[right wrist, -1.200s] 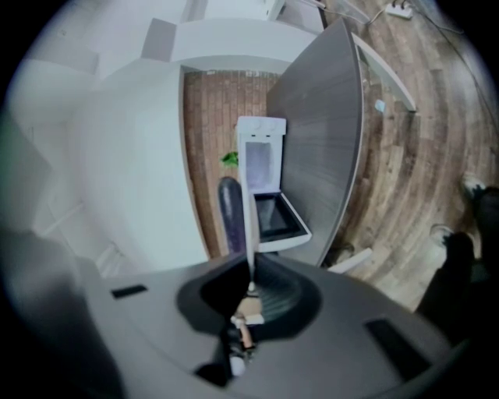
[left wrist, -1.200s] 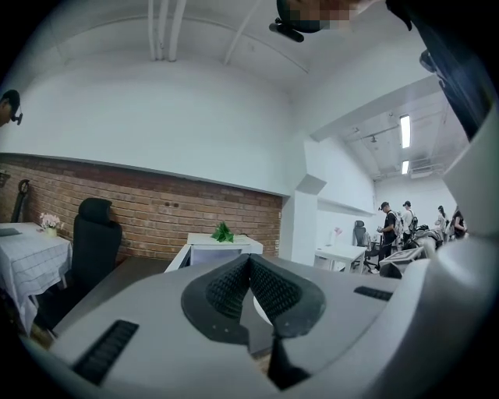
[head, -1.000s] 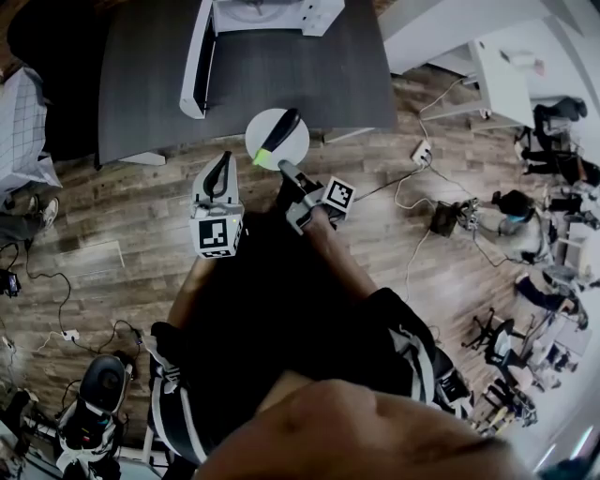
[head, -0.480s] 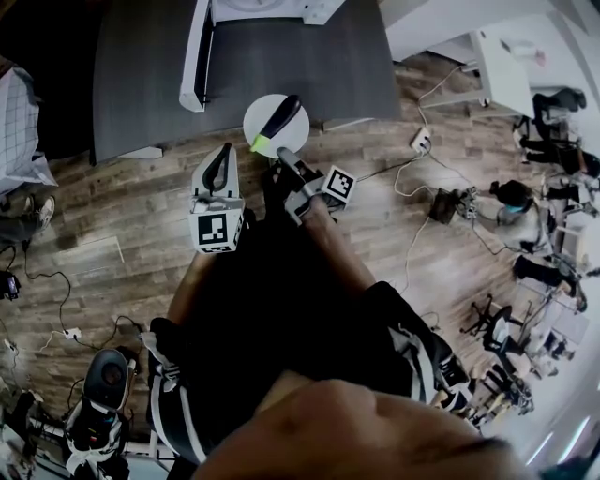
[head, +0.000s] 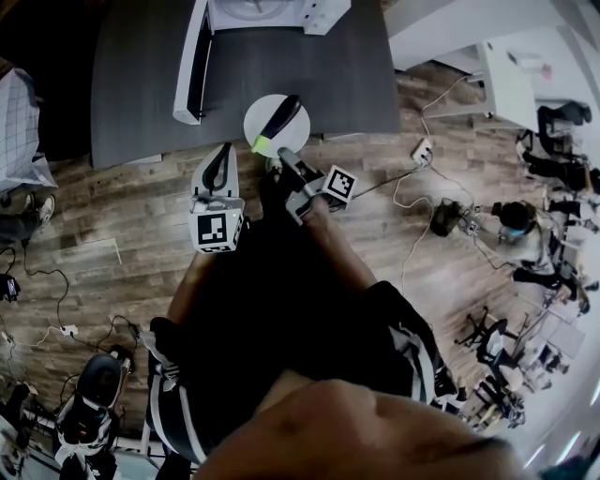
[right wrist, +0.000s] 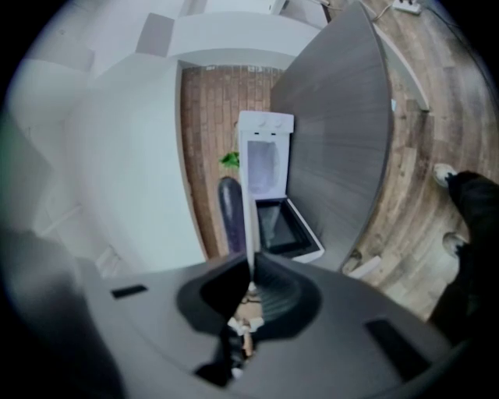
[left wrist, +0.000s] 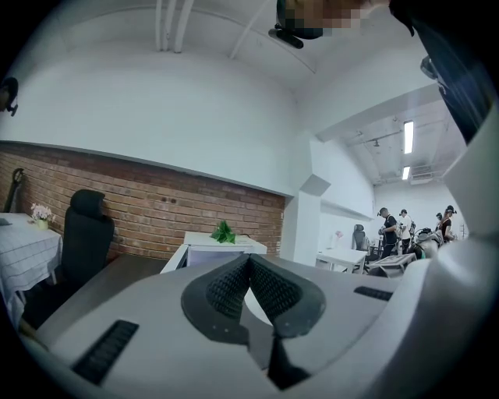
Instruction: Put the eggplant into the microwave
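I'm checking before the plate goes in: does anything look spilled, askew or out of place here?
Nothing stands out. The dark purple eggplant lies whole on the round white plate, which the right gripper pinches by its rim. The white microwave on the grey table has its door open. The left gripper is shut, empty.

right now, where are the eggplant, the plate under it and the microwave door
eggplant (head: pixel 285 116), head view, on its dark body
plate (head: pixel 259 116), head view, on the bare white part left of the eggplant
microwave door (head: pixel 187 80), head view, on the open door's white edge
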`<state>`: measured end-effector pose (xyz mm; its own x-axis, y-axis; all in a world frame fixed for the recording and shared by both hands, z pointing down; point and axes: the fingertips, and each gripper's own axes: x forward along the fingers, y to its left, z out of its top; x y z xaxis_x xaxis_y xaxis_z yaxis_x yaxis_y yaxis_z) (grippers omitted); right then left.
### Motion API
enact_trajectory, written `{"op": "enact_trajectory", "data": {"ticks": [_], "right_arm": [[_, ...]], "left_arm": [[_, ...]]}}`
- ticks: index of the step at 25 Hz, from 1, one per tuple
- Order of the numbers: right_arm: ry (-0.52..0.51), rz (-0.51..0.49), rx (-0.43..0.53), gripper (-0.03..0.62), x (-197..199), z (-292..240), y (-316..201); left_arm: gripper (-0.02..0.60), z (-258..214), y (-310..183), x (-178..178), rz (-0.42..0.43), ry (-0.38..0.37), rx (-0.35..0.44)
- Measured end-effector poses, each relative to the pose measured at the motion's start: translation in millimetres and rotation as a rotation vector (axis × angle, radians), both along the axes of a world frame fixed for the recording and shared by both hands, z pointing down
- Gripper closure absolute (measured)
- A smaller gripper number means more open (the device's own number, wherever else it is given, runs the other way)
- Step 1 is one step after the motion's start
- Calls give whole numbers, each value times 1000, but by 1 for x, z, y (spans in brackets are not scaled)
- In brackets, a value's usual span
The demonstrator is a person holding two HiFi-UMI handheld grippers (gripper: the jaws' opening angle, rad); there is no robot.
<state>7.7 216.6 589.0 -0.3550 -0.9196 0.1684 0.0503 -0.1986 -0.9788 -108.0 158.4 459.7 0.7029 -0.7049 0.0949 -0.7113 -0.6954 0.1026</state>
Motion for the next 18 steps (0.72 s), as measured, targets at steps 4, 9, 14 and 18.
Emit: {"op": "enact_trajectory", "data": {"ticks": [4, 9, 14, 18], "right_arm": [[4, -36, 3, 554, 18, 0, -14], [7, -97, 2, 554, 41, 3, -43], [21, -161, 8, 554, 72, 10, -76], [5, -204, -2, 554, 93, 14, -98]], "left_arm": [[546, 0, -10, 17, -19, -19, 8], [546, -2, -36, 41, -71, -6, -4], [546, -2, -67, 72, -124, -8, 0], [546, -7, -86, 94, -177, -3, 2]]}}
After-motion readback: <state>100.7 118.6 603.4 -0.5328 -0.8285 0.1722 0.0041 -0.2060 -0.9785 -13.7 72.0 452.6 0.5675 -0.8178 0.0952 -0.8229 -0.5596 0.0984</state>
